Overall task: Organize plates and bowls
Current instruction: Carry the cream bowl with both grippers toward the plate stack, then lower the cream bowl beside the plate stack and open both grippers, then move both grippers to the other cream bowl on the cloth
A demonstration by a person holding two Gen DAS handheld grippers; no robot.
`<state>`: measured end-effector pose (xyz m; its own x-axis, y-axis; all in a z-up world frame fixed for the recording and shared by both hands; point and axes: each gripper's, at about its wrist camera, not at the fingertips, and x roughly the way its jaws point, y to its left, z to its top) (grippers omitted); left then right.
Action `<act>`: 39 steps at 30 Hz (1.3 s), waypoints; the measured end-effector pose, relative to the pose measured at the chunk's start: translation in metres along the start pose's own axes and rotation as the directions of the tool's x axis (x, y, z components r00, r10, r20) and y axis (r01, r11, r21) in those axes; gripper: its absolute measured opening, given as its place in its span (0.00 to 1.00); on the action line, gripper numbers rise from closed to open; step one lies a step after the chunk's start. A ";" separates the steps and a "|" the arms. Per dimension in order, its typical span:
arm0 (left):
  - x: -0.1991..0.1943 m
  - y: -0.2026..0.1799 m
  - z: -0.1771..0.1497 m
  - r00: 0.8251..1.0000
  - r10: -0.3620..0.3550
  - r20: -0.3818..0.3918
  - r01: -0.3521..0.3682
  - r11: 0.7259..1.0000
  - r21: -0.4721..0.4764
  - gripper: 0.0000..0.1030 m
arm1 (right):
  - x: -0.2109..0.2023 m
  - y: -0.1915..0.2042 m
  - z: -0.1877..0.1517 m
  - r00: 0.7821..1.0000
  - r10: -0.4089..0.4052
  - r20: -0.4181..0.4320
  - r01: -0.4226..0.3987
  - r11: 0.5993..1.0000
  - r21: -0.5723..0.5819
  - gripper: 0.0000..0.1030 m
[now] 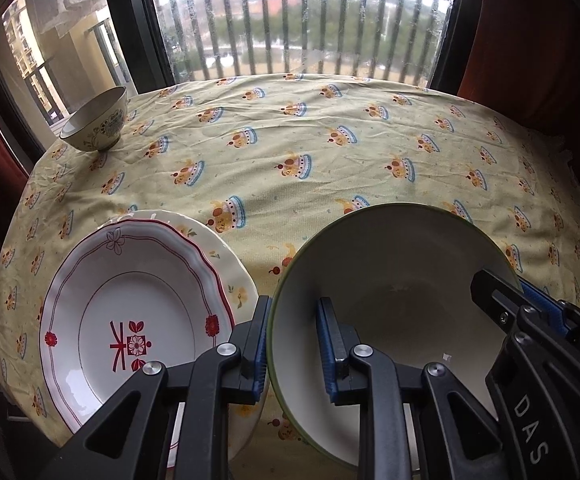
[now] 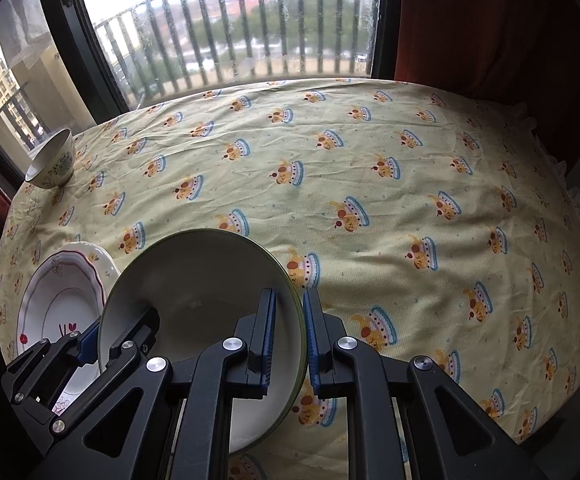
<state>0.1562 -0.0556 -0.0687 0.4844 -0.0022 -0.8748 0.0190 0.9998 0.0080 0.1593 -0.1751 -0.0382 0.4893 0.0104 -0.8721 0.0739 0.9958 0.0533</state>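
**Both grippers pinch the big bowl by its rim**

Far left, we see a small floral bowl (image 1: pixel 97 122) standing upright near the table's back corner, close to the window (image 1: pixel 302 24), well apart from everything else. Nearer to us on the left lies a stack of two plates: a white plate with a red scalloped rim and flower motifs (image 1: pixel 129 312) rests on a cream plate (image 1: pixel 225 252) whose edge shows beyond it. Both lie on the yellow tablecloth with the cake print (image 1: pixel 330 152).

Just to the right of the plates is the large white bowl with a green rim (image 1: pixel 390 280). Our left gripper (image 1: pixel 293 344) is pinching its left wall, one blue pad outside and one inside. We cannot tell whether the bowl touches the cloth or hangs just above it.

Across the bowl, our right gripper (image 2: pixel 290 328) clamps the opposite wall in the same way, blue pads (image 2: pixel 267 336) pressed on either side of the rim. From the right wrist view the bowl (image 2: pixel 193 276) stands just beside the plate stack (image 2: pixel 65 292), and the cloth to the right of it lies wrinkled up to a red curtain (image 2: pixel 490 32).
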 end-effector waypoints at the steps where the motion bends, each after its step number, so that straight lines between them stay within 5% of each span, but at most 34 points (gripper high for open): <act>1: 0.000 0.000 0.000 1.000 0.000 0.001 0.000 1.000 -0.001 0.19 | 0.001 0.000 0.000 1.000 0.001 0.000 -0.001 1.000 0.000 0.17; 9: -0.006 0.000 0.003 1.000 -0.025 -0.001 0.025 0.999 0.035 0.26 | -0.001 0.000 0.003 0.999 0.031 -0.012 -0.031 0.999 -0.007 0.25; 14: -0.019 0.001 0.006 0.999 -0.021 0.035 0.020 0.999 0.050 0.34 | -0.011 0.003 0.005 0.997 0.075 0.031 -0.074 0.996 -0.040 0.63; 18: -0.029 0.006 0.011 0.998 -0.044 0.054 0.041 0.998 0.053 0.48 | -0.021 0.007 0.010 0.996 0.080 0.049 -0.077 0.996 -0.049 0.68; 20: -0.035 0.009 0.014 0.997 -0.034 0.074 0.029 0.998 0.064 0.65 | -0.025 0.010 0.011 0.994 0.092 0.055 -0.090 0.995 -0.041 0.68; 39: -0.052 0.117 0.056 0.989 -0.102 0.107 0.092 0.991 0.098 0.76 | -0.045 0.114 0.041 0.994 0.054 0.095 -0.052 0.998 -0.029 0.80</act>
<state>0.1820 0.0607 0.0048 0.5710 -0.1068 -0.8139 0.1491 0.9885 -0.0251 0.1816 -0.0656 0.0272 0.5733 0.0557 -0.8175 0.0230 0.9962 0.0839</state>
